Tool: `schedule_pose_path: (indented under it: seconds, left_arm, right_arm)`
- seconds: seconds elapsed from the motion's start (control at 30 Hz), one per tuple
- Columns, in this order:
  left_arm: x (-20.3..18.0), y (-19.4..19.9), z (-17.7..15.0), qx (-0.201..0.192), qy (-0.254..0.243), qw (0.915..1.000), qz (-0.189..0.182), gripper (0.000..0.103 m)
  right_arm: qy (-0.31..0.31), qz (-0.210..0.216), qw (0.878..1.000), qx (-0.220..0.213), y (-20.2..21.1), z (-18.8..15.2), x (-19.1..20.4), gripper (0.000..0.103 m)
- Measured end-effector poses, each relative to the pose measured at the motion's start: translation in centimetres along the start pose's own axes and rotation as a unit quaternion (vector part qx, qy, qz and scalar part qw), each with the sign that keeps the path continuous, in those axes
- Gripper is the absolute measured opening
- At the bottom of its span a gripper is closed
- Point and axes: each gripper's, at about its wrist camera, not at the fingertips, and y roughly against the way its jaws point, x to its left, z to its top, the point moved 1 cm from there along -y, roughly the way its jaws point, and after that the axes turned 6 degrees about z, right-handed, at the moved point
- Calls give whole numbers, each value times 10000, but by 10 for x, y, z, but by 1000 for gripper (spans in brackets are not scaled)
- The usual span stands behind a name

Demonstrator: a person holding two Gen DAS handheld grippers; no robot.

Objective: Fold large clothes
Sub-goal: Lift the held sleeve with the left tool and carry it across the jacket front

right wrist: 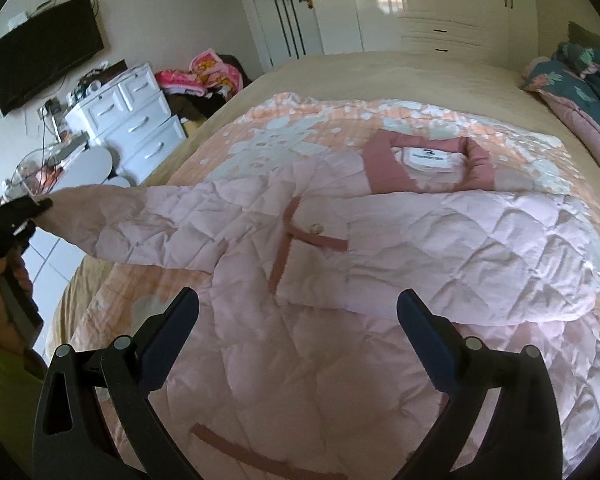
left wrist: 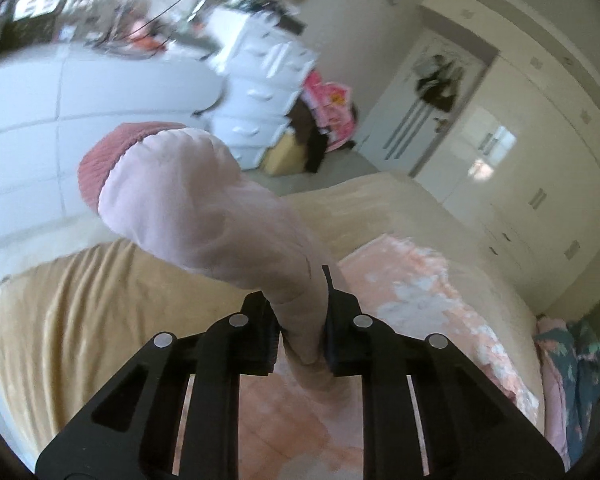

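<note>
Over the bed (right wrist: 380, 68), left tool (left wrist: 300, 320) pinches jacket (right wrist: 340, 264) sleeve (left wrist: 204, 204); right tool (right wrist: 298, 308) gapes empty.

A home bedroom — bed (right wrist: 380, 68), wardrobe (right wrist: 440, 4), wall television (right wrist: 44, 60).

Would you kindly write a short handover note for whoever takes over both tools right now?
Left tool: shut on the jacket's left sleeve, holding it lifted off the bed.
Right tool: open, holding nothing, above the jacket's lower body.
Pink quilted jacket: lying spread on the floral quilt, collar toward the far side; the other sleeve already lies across the chest.
Left to do: lay the held sleeve across, then fold the body.
</note>
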Motion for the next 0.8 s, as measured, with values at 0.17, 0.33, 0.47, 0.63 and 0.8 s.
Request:
schedule_pose_path:
  seconds: [0.17,0.33,0.47,0.63,0.8]
  left_arm:
    - [-36,21,3,-121,-283,9991,-299,9]
    - [-63,41,0,-184,-517,9969,-560,9]
    - [-84,57,-5,-224,-736,9939,-785,9]
    - [-105,72,-11,-233,-921,9904,-1003,9]
    - [-126,87,-20,-274,-1078,9869,-1169,9]
  right_arm:
    - [-152,-19,9998,-163,20,-2,-11,99]
    - [-276,-57,9992,-291,38,-7,-24,99]
    - [-414,-69,9982,-422,53,-12,-35,99]
    - [-532,-77,9973,-492,66,-17,-48,99]
    - [-652,-80,9960,-612,81,-21,-62,99]
